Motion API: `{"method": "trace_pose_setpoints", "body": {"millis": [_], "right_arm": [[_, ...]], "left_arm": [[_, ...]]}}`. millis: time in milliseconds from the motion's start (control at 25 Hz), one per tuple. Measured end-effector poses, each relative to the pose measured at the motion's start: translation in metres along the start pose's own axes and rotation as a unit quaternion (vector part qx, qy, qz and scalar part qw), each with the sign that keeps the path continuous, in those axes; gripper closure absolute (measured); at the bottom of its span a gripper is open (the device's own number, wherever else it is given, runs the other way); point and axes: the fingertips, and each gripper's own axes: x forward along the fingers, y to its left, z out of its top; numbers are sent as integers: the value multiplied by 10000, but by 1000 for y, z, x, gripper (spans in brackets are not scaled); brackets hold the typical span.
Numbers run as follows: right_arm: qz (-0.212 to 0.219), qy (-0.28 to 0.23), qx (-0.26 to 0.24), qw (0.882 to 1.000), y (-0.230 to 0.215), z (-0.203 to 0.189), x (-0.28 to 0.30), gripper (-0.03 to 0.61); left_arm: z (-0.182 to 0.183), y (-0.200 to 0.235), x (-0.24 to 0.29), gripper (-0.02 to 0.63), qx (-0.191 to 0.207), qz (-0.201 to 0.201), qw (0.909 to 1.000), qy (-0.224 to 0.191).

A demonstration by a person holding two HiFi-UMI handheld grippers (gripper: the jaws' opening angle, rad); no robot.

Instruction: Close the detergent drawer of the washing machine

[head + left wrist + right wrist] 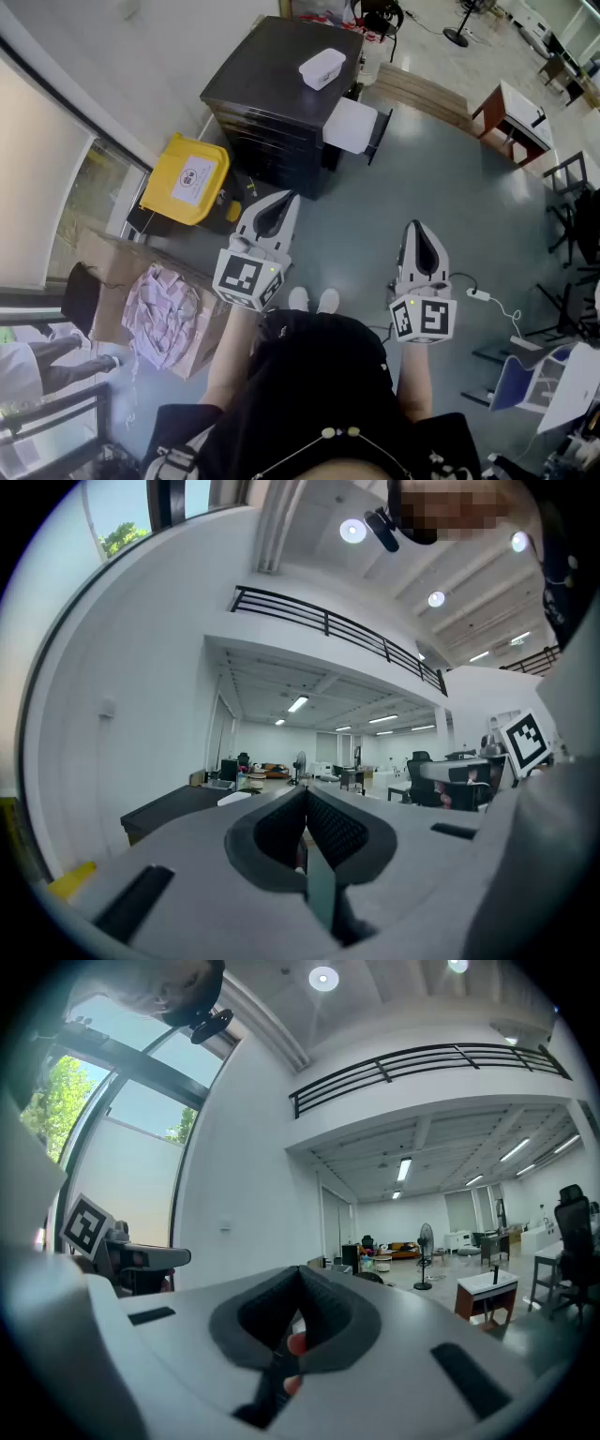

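Detergent drawer and washing machine appear in no view, so I cannot tell which way they lie from either tool. A dark cabinet stands ahead. Left tool and right tool, level and side by side, are both closed on nothing.

Daylight is flooding through the window, ceiling lamps are glaring, and fisheye curvature is darkening both gripper views' edges.

Head view: from your head, steeply down over left claw and right claw.
Claw views: level, facing far ahead of you.
Shared: dark cabinet, head and left views.
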Motion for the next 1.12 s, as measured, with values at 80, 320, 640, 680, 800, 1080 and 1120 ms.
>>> {"method": "trace_pose_setpoints", "body": {"millis": [80,320,640,680,800,1080,1120], "right_arm": [[27,15,-88,10000,3,1,1,575],[108,-10,-225,9997,13,3,7,575],[229,44,-325,9992,22,3,9,575],[256,66,-362,9990,24,3,9,575],[301,132,-369,9988,29,-2,10,574],[484,256,-42,9985,48,-14,12,574],[482,264,27,9985,50,-16,12,574]], "left_arm": [[-2,-6,3,607,118,-29,9999,96],[-2,-15,9,607,239,-144,9995,135],[-5,-12,10,607,182,-215,9996,80],[-4,-10,9,607,119,-204,9997,32],[-3,-9,8,606,-61,-300,9995,22],[-13,-9,-3,604,-14,-589,9982,123],[-15,-8,-6,588,-6,-625,9979,141]]}}
